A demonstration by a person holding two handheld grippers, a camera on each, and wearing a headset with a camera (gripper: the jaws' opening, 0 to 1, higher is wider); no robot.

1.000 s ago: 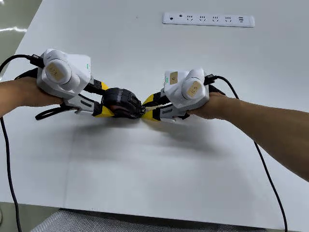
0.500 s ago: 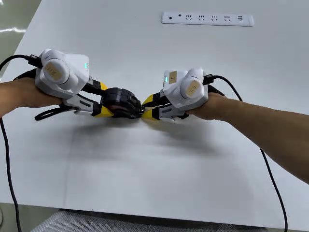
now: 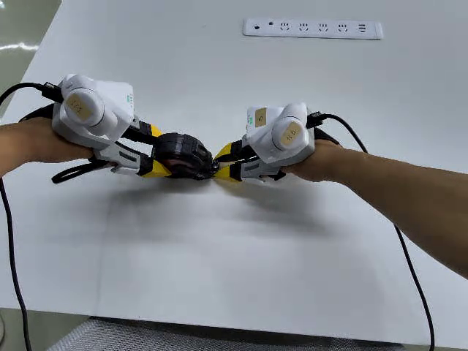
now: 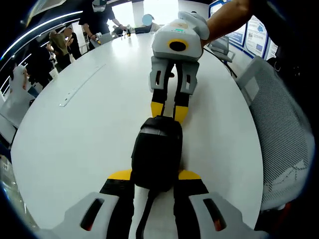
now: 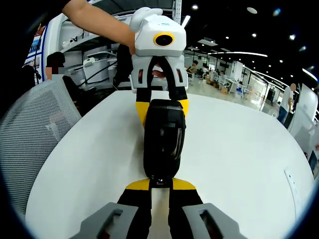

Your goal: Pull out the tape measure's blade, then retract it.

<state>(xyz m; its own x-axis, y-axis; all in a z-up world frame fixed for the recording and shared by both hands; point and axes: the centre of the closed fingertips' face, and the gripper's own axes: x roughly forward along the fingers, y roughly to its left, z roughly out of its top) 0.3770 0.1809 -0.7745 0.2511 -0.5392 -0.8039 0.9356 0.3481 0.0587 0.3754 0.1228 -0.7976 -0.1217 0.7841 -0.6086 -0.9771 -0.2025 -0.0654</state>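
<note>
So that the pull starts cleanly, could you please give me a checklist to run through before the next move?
1. Case grip: the left gripper clamps the tape measure from both sides: ok.
2. Hook grip: the right gripper has its tips at the case's mouth, but the hook is too small to judge: cannot tell.
3. Blade fully in, none showing between the case and the right gripper: ok.
4. Grippers face each other in line for a straight pull: ok.
5. Bare table along the pull path: ok.
6. Power strip lies far from the work: ok.
</note>
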